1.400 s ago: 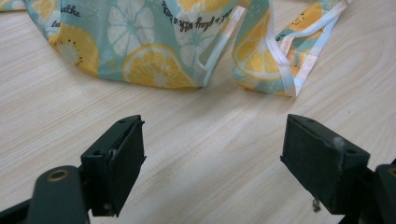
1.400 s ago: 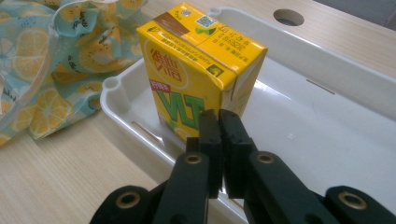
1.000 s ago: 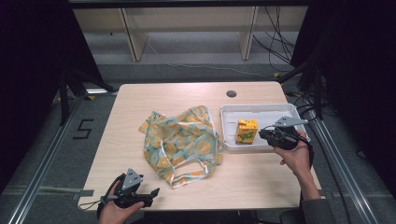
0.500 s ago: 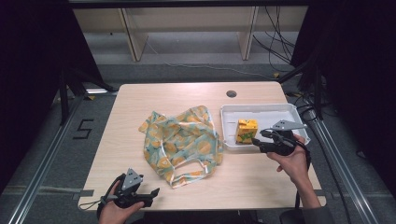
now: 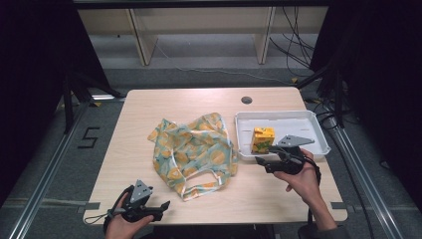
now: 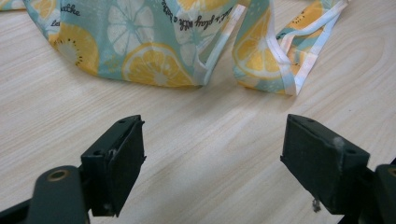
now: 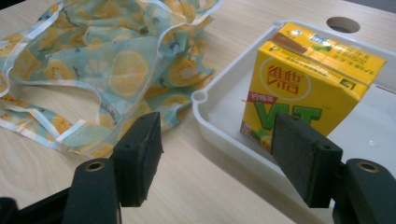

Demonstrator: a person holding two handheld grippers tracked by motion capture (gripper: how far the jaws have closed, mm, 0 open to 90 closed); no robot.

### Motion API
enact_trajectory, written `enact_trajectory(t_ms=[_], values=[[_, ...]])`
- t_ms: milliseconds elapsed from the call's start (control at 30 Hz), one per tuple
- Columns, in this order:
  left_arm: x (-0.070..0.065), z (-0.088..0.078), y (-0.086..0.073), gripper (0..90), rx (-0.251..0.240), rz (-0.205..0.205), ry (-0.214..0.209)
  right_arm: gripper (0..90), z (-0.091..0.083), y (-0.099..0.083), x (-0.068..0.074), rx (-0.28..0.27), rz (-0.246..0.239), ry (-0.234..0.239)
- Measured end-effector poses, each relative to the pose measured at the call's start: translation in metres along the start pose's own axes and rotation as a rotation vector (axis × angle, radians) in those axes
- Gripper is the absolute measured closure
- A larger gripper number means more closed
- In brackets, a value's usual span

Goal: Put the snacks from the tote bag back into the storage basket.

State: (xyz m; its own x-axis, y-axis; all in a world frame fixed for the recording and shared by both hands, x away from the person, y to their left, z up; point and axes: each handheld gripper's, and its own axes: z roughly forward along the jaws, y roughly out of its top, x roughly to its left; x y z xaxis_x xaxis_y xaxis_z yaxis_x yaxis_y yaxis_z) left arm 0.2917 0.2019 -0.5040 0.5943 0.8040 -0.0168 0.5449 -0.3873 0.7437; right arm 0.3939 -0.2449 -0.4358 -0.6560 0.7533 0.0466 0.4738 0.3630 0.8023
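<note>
A yellow drink carton (image 5: pixel 262 139) (image 7: pixel 308 88) stands upright in the left end of a white tray (image 5: pixel 298 119) (image 7: pixel 205 100). A fruit-print cloth bag (image 5: pixel 194 149) (image 6: pixel 154 46) (image 7: pixel 93 70) lies crumpled mid-table. My right gripper (image 5: pixel 261 162) (image 7: pixel 217 135) hovers just in front of the tray's near left corner, pointing at the carton. Its jaws have just been opening and stand open with nothing between them. My left gripper (image 5: pixel 164 205) (image 6: pixel 215 135) rests at the table's near left edge, open, aimed at the bag's handles, a short way off them.
A round cable hole (image 5: pixel 246 100) sits in the tabletop behind the tray. Bare wood lies between the bag and the near edge. Shelving and cables stand beyond the far edge.
My right gripper has drawn back from over the tray toward the near left. The carton, the bag and the left gripper have stayed put.
</note>
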Motion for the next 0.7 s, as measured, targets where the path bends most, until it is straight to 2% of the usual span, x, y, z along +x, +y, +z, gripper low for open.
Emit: enact_trajectory(t_ms=[33, 67, 100, 133, 233, 300, 333, 400, 500, 533, 600, 633, 700], values=[[0.000, 0.000, 0.000, 20.6, 0.000, 0.000, 0.000, 34.6, 0.000, 0.000, 0.000, 0.000, 0.000, 0.000], [0.002, -0.001, 0.000, 20.6, 0.010, 0.026, -0.006, 34.0, 0.001, -0.001, 0.002, 0.009, -0.003, -0.003], [0.002, -0.001, 0.000, 20.5, 0.010, 0.026, -0.006, 34.0, 0.001, -0.001, 0.002, 0.009, -0.003, -0.003], [0.001, 0.000, 0.000, 20.5, -0.001, 0.007, 0.002, 33.6, 0.002, -0.002, 0.006, 0.009, 0.004, 0.000], [0.000, 0.000, 0.000, 20.5, -0.001, 0.008, 0.001, 33.5, 0.002, -0.002, 0.008, 0.014, 0.001, 0.009], [0.001, -0.001, 0.000, 20.6, 0.011, 0.027, -0.006, 33.1, 0.002, -0.003, 0.009, 0.017, -0.008, 0.008], [0.001, 0.000, 0.000, 20.6, 0.004, 0.013, 0.005, 32.9, 0.003, -0.003, 0.009, 0.016, -0.012, 0.012], [0.000, 0.000, 0.000, 20.6, 0.002, 0.003, 0.003, 31.7, 0.004, -0.005, 0.013, 0.015, -0.001, 0.018], [0.001, 0.000, 0.000, 20.6, 0.004, 0.016, 0.006, 31.5, 0.005, -0.006, 0.014, 0.020, -0.017, 0.020], [0.001, -0.001, 0.000, 20.6, 0.017, 0.021, 0.005, 31.5, 0.004, -0.007, 0.017, 0.036, 0.005, 0.029], [0.000, 0.000, 0.000, 20.5, 0.002, 0.001, 0.000, 31.2, 0.006, -0.008, 0.017, 0.026, -0.018, 0.029], [0.000, 0.000, 0.000, 20.6, 0.001, 0.011, 0.002, 31.1, 0.006, -0.009, 0.020, 0.030, 0.003, 0.036], [0.000, 0.000, 0.000, 20.6, 0.001, 0.009, 0.001, 30.7, 0.006, -0.010, 0.022, 0.028, 0.000, 0.037]])
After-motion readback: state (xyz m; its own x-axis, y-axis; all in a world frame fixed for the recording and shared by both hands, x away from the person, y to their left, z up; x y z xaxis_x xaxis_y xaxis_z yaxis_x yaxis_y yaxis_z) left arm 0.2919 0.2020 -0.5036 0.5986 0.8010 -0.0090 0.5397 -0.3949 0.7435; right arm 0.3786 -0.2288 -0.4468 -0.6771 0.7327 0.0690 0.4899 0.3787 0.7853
